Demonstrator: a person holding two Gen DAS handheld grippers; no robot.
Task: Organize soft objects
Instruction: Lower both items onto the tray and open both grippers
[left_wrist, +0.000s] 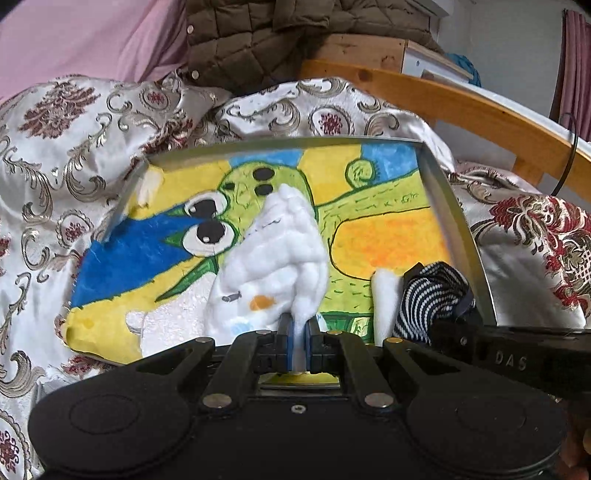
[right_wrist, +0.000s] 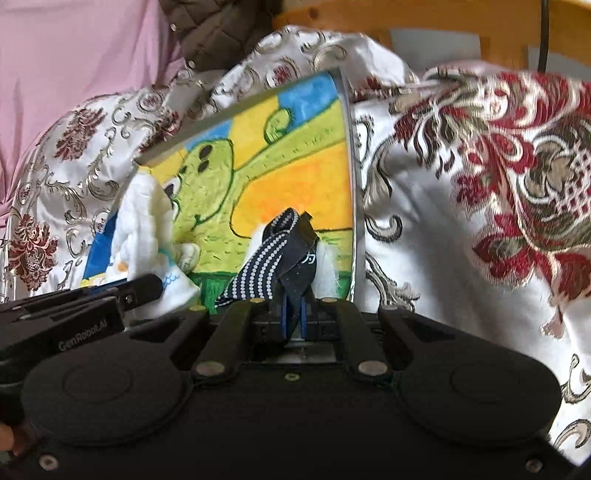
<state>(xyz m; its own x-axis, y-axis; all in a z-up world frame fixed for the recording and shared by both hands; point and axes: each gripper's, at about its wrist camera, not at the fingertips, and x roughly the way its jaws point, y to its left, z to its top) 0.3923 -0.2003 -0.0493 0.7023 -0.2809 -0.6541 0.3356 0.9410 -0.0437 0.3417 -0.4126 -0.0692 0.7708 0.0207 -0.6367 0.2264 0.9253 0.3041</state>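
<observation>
Metal-rimmed tray (left_wrist: 456, 206), shallow and rectangular, lies on the brocade bedspread (left_wrist: 55, 155); its floor carries a bright painted cartoon picture; left tool (left_wrist: 299, 328) is clamped on a fluffy white cloth (left_wrist: 280, 251) bunched over the tray's middle; right tool (right_wrist: 293, 317) pinches a navy, white-dotted knit sock (right_wrist: 269, 262) at the tray's near right corner, beside a white fleecy piece (left_wrist: 384, 302).

Right tongs (right_wrist: 293, 317) clamped on navy dotted cloth (right_wrist: 273, 264), painted tray (right_wrist: 351, 155), white cloth (right_wrist: 144, 221) left
</observation>
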